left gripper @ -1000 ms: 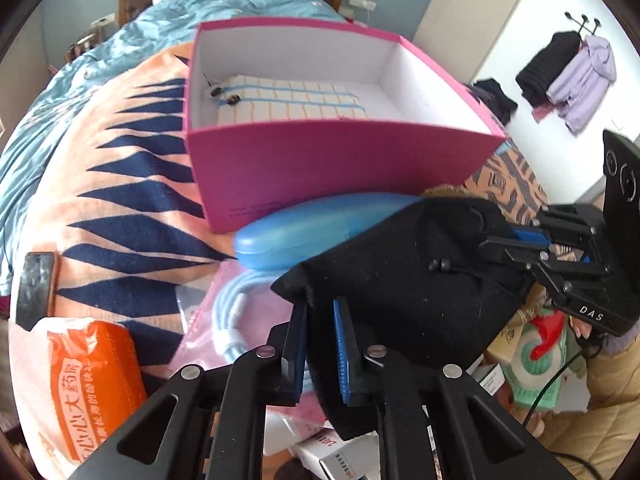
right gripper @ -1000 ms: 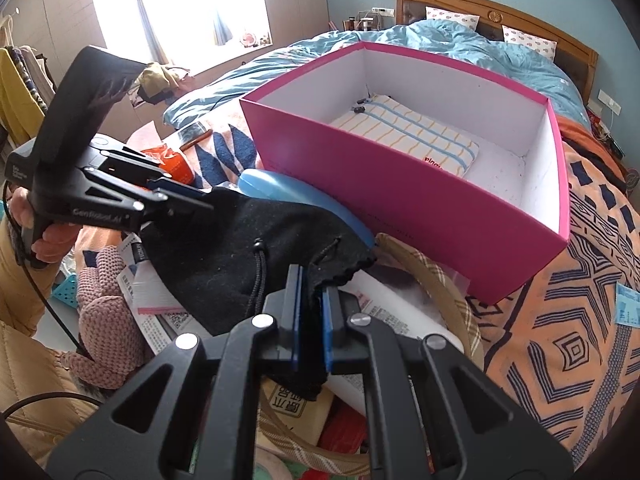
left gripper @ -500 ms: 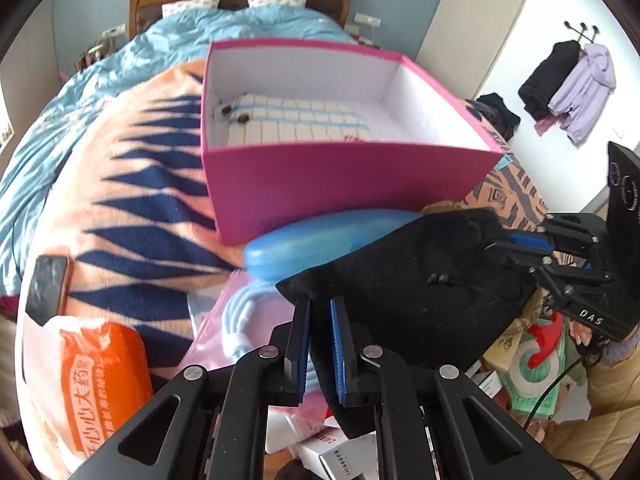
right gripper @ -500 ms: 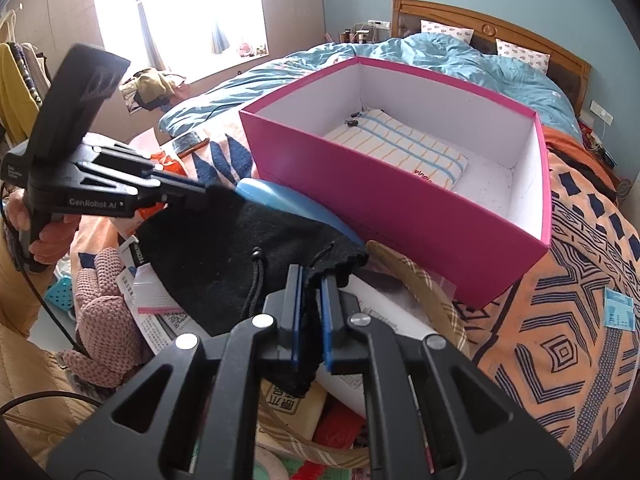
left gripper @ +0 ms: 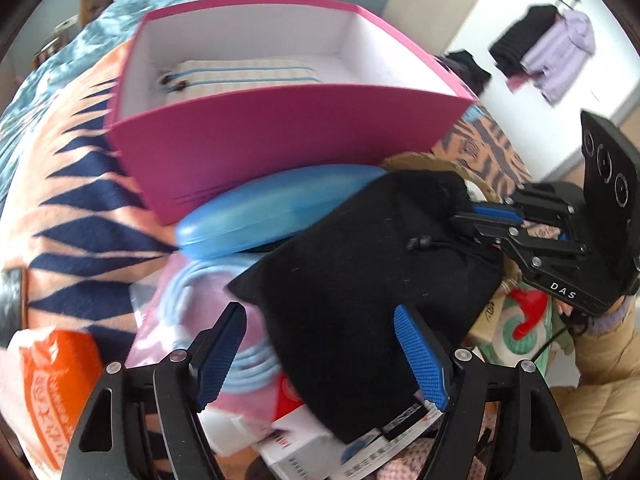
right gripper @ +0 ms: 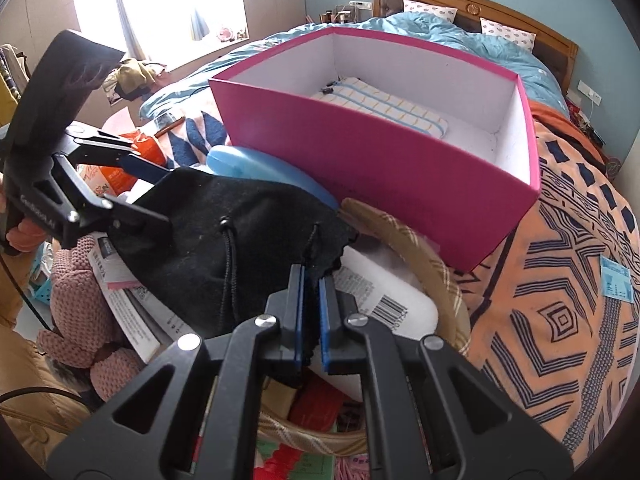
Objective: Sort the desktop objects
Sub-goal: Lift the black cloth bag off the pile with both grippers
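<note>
A black drawstring pouch (left gripper: pixel 372 272) (right gripper: pixel 224 240) hangs above a heap of clutter in front of a pink box (left gripper: pixel 280 136) (right gripper: pixel 384 160). My right gripper (right gripper: pixel 310 280) is shut on the pouch's right edge; it also shows in the left wrist view (left gripper: pixel 480 220). My left gripper (left gripper: pixel 320 344) is open, its jaws either side of the pouch's left corner without holding it; it also shows in the right wrist view (right gripper: pixel 148 196). A striped pouch (left gripper: pixel 244 76) lies inside the box. A blue glasses case (left gripper: pixel 272 208) lies against the box's front wall.
A bagged blue cable (left gripper: pixel 200 304), an orange tissue pack (left gripper: pixel 52 384) and a phone (left gripper: pixel 12 300) lie left on the patterned blanket. A wicker basket (right gripper: pixel 424 264) with a white bottle (right gripper: pixel 380 304), papers and a pink knitted toy (right gripper: pixel 80 320) lie below the pouch.
My left gripper has opened and let go of the pouch's corner. The right gripper still holds the pouch. Both views have moved closer to the pink box.
</note>
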The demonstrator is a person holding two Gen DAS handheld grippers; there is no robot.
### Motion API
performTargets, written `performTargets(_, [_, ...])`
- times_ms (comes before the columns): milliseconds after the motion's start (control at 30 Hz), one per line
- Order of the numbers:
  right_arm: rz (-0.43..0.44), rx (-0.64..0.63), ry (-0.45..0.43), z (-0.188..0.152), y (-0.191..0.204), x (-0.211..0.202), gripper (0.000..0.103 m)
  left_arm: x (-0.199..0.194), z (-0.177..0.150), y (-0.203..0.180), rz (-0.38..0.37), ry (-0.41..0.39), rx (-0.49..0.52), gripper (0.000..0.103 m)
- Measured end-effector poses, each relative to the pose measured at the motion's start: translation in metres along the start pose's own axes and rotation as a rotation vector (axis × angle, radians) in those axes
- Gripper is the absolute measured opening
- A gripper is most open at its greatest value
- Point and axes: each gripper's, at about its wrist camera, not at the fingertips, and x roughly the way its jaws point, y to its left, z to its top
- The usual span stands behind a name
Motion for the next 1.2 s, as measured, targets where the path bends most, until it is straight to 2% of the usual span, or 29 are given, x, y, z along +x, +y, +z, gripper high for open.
performTargets(67, [0.008,-0.004,-0.002,0.0,0.001,0.0,0.008,0.0,0.002,-0.005,0.004,-0.009,0.007,0.065])
performTargets(133, [0.017,-0.008,-0.005,0.0,0.001,0.0,0.008,-0.004,0.003,-0.007,0.018,-0.032,0.006,0.036])
performTargets(167, [0.023,-0.011,-0.008,0.0,0.002,-0.001,0.008,-0.006,0.003,-0.008,0.028,-0.044,0.005,0.027])
performTargets(200, [0.025,-0.011,-0.011,0.0,0.002,-0.001,0.008,-0.008,0.003,-0.008,0.027,-0.048,0.005,0.01])
performTargets(333, [0.041,0.0,-0.04,0.001,0.001,-0.006,0.008,-0.014,0.001,-0.002,0.099,-0.1,-0.032,0.008])
performTargets(433, [0.043,0.003,-0.066,0.001,0.001,-0.012,0.008,-0.023,-0.001,0.004,0.088,-0.141,-0.051,0.008])
performTargets(767, [0.048,-0.007,-0.141,0.009,0.008,-0.029,0.008,-0.058,0.004,-0.007,0.139,-0.271,-0.011,0.008])
performTargets(967, [0.07,-0.023,-0.159,0.014,0.012,-0.035,0.006,-0.066,0.006,-0.014,0.152,-0.303,0.015,0.008])
performTargets(1033, [0.085,-0.008,-0.135,0.014,0.01,-0.031,0.007,-0.063,0.007,-0.014,0.157,-0.295,0.019,0.008])
performTargets(1067, [0.084,0.012,-0.102,0.015,0.005,-0.026,0.008,-0.061,0.007,-0.013,0.16,-0.289,0.018,0.008])
performTargets(1100, [0.081,0.034,-0.091,0.014,0.001,-0.023,0.017,-0.059,0.007,-0.011,0.163,-0.284,0.015,0.008])
performTargets(1133, [0.077,0.059,-0.082,0.013,-0.003,-0.019,0.032,-0.057,0.007,-0.01,0.167,-0.279,0.013,0.007])
performTargets(1200, [0.081,0.085,-0.041,0.013,-0.01,-0.009,0.047,-0.054,0.006,-0.007,0.165,-0.271,0.008,0.008])
